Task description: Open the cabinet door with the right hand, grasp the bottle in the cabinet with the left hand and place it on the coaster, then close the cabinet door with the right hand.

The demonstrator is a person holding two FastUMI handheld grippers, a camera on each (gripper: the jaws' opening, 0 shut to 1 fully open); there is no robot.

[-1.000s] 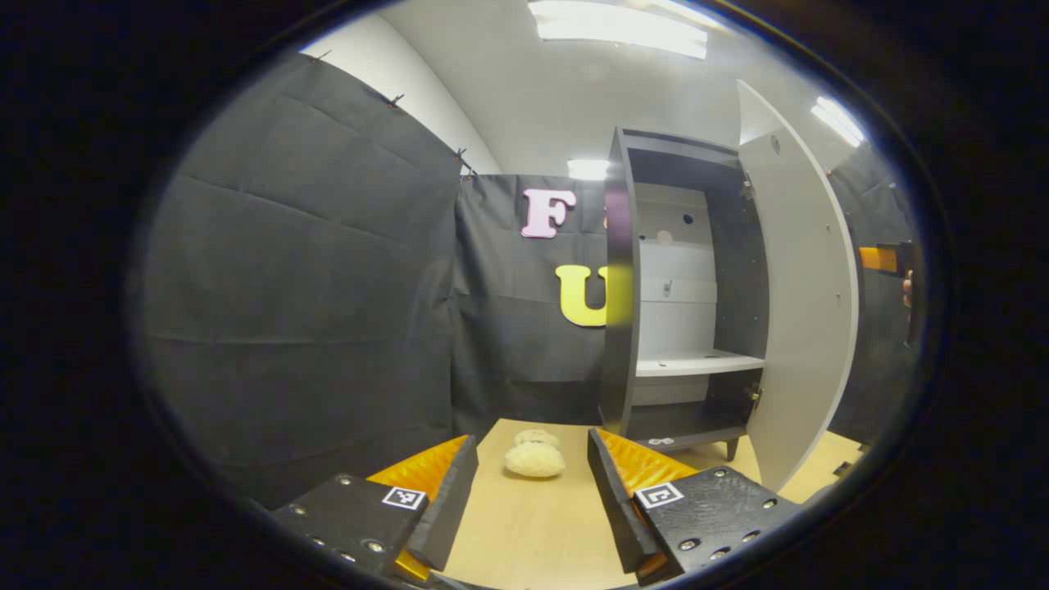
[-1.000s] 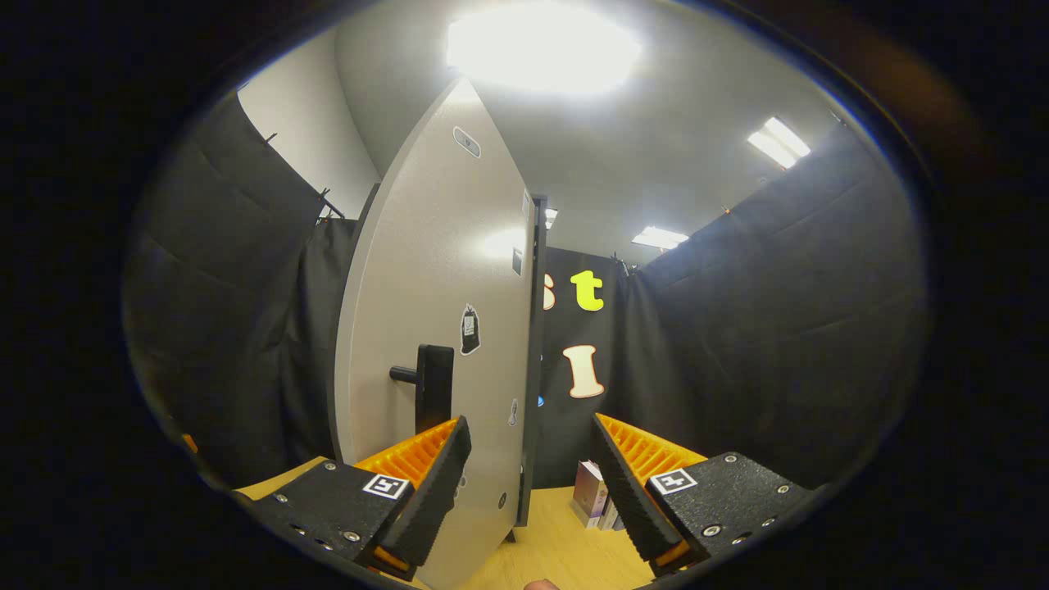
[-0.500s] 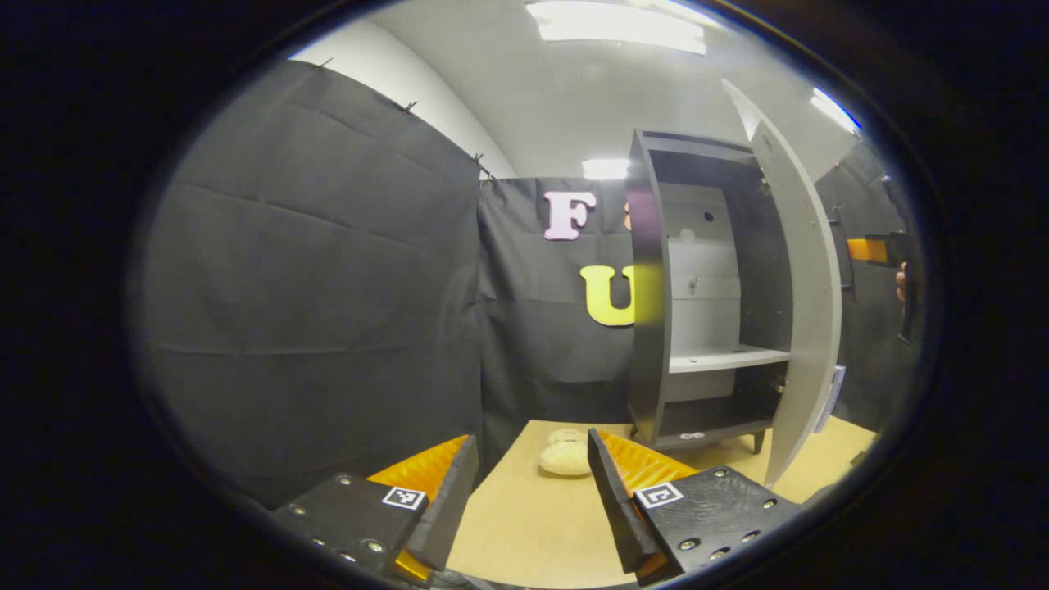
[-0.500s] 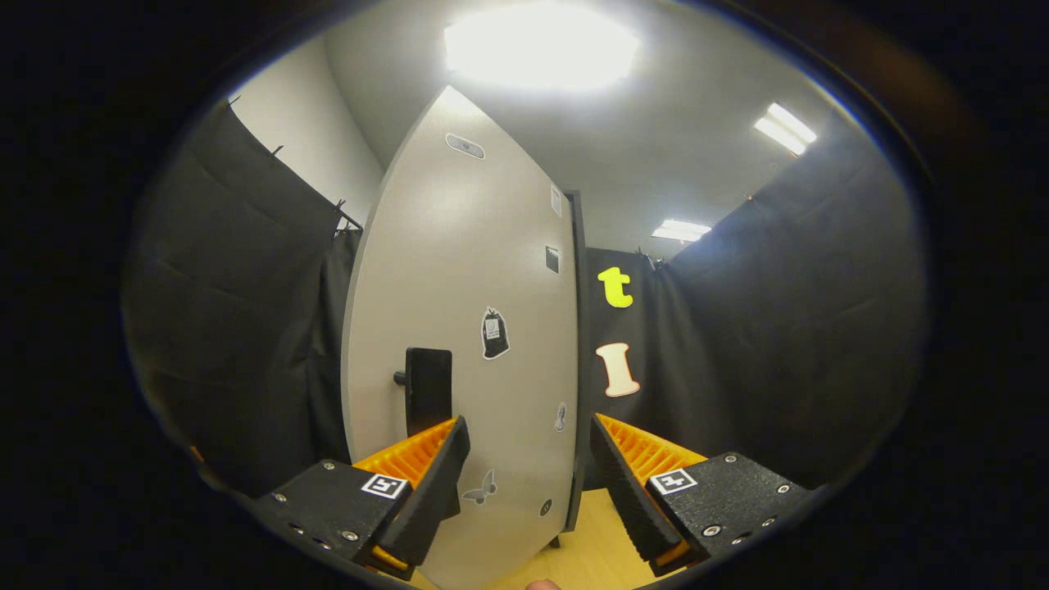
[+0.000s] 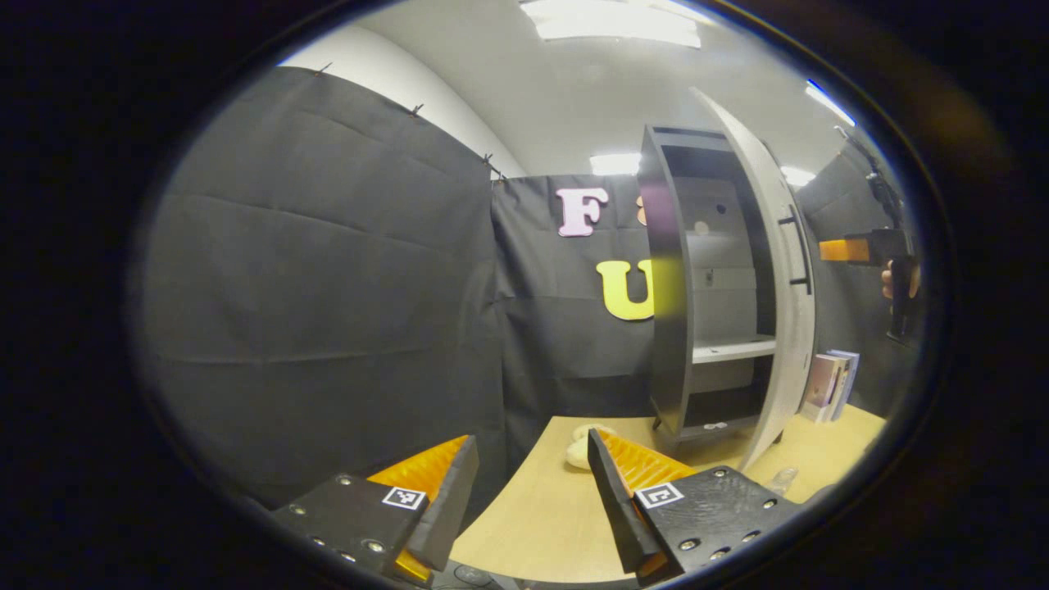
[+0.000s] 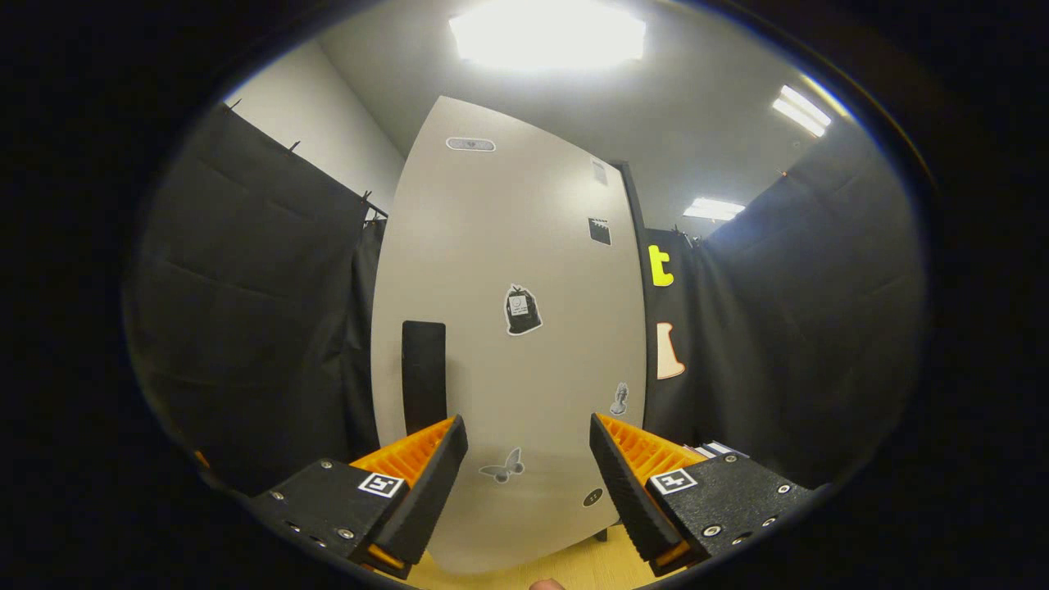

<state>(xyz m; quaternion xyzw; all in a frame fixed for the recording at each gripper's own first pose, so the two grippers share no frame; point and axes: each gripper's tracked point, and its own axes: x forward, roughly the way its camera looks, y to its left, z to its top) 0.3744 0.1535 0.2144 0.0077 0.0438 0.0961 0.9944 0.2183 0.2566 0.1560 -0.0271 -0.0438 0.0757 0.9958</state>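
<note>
The dark cabinet stands on the wooden table, its grey door partly open over a white shelf. In the right gripper view the door faces me, stickers on its front and a black handle at its left. My right gripper is open, nothing between its fingers, and I cannot tell whether it touches the door. In the left gripper view it hovers beside the door's handle, held by a hand. My left gripper is open above the table's near end. A small clear object lies by its right finger, too small to identify.
A cream plush thing lies on the table left of the cabinet's foot. Several books lean upright right of the cabinet, their tops also in the right gripper view. Black cloth walls enclose the booth.
The door has swung well toward shut, and the right gripper now faces its front squarely. The left gripper has turned left, so the cabinet sits farther right in its view. Both grippers stay open.
</note>
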